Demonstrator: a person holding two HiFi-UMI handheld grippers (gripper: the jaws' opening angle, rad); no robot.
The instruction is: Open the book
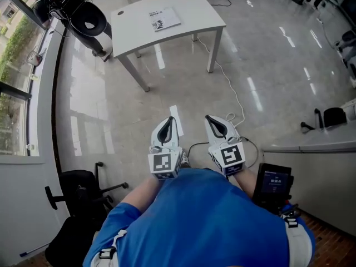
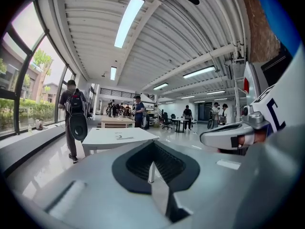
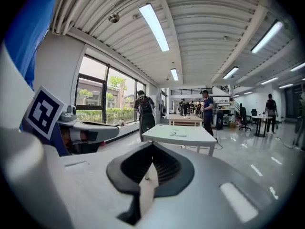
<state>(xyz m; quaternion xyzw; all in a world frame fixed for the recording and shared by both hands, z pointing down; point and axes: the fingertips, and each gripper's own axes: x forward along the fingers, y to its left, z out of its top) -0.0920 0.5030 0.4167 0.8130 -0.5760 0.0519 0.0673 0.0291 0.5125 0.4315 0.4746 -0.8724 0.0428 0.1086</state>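
Book (image 1: 164,19) — flat, rectangular — on white table (image 1: 133,32).

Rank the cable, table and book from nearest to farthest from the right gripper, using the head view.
1. Cable, on the floor just ahead of the right gripper.
2. Table, farther ahead, slightly left.
3. Book, lying mid-tabletop.
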